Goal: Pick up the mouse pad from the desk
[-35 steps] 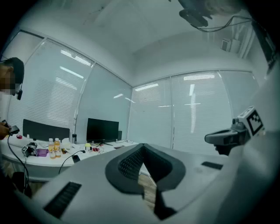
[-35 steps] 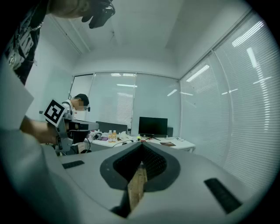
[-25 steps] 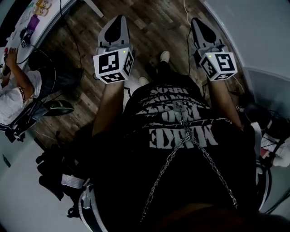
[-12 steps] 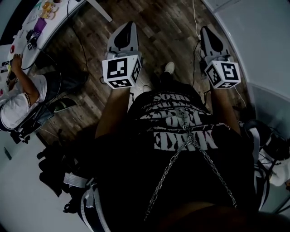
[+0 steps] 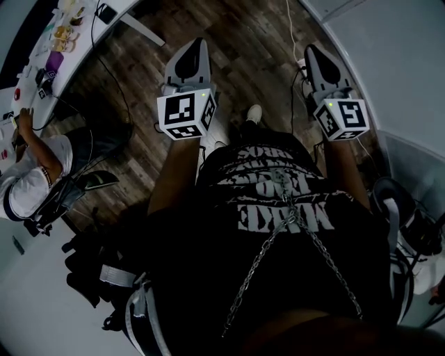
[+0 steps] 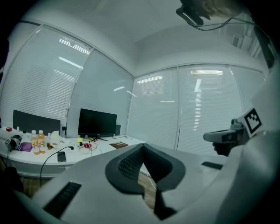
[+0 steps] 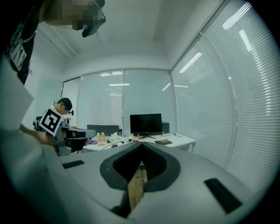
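A wood floor (image 5: 250, 42) is showing in the head view, below a person holding the left gripper (image 5: 197, 44) and right gripper (image 5: 312, 50) forward.

In the left gripper view, the jaws are pressing together, empty, with a white desk (image 6: 87, 151) well ahead.

In the right gripper view, the jaws are likewise closed on nothing. What looks like the mouse pad (image 7: 163, 141), a flat brown rectangle, is lying near the desk's right end. Getting close before opening the jaws seems wise.

I noted white desk (image 6: 72, 156) along windows. On it sat black monitor (image 6: 97, 123), two bottles (image 6: 34, 142) of yellow drink, dark phone (image 6: 61, 156) on cable, flat brown pad (image 6: 119, 145) toward right end. Below me lay wood-plank floor (image 5: 243, 42), white cable (image 5: 286, 17) trailing across it.
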`<state>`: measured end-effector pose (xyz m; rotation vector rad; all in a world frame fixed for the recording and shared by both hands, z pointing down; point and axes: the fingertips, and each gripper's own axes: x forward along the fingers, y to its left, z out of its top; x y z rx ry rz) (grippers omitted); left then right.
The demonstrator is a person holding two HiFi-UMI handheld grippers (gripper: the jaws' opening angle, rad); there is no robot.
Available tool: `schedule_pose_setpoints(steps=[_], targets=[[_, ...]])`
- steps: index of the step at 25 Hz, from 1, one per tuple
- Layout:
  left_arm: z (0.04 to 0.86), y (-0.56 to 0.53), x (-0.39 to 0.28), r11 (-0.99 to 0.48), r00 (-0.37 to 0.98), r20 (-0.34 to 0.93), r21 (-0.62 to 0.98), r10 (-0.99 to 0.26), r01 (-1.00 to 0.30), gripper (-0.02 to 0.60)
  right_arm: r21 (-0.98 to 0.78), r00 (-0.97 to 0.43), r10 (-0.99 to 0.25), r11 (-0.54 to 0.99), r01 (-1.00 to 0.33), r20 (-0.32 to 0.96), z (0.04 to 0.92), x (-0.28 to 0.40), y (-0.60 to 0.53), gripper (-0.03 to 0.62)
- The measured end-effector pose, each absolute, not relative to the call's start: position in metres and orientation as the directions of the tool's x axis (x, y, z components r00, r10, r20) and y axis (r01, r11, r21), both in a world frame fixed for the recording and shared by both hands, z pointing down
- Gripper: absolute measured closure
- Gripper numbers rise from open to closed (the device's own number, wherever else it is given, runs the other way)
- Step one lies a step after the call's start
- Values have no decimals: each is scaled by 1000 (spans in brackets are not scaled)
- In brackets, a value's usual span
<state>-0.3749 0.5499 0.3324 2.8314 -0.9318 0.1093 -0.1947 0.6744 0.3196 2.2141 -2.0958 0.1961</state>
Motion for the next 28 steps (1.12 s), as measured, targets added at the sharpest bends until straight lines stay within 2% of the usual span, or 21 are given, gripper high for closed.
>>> schedule_pose_setpoints(steps=[6, 12, 23, 28], targets=[[328, 540, -317, -785, 794, 115, 117, -598, -608, 574, -15, 46, -990, -49, -999, 131, 311, -134, 666, 593], [307, 533, -295, -770, 772, 92, 70, -628, -635, 574, 5, 27, -996, -27, -1000, 90, 291, -97, 650, 593], [305, 488, -273, -769, 768, 91, 36, -633, -638, 574, 69, -73, -992, 80, -994, 99, 296, -96, 586, 591], [313, 442, -259, -763, 766, 98, 74, -635, -642, 572, 71, -83, -990, 92, -993, 118, 302, -85, 542, 585]])
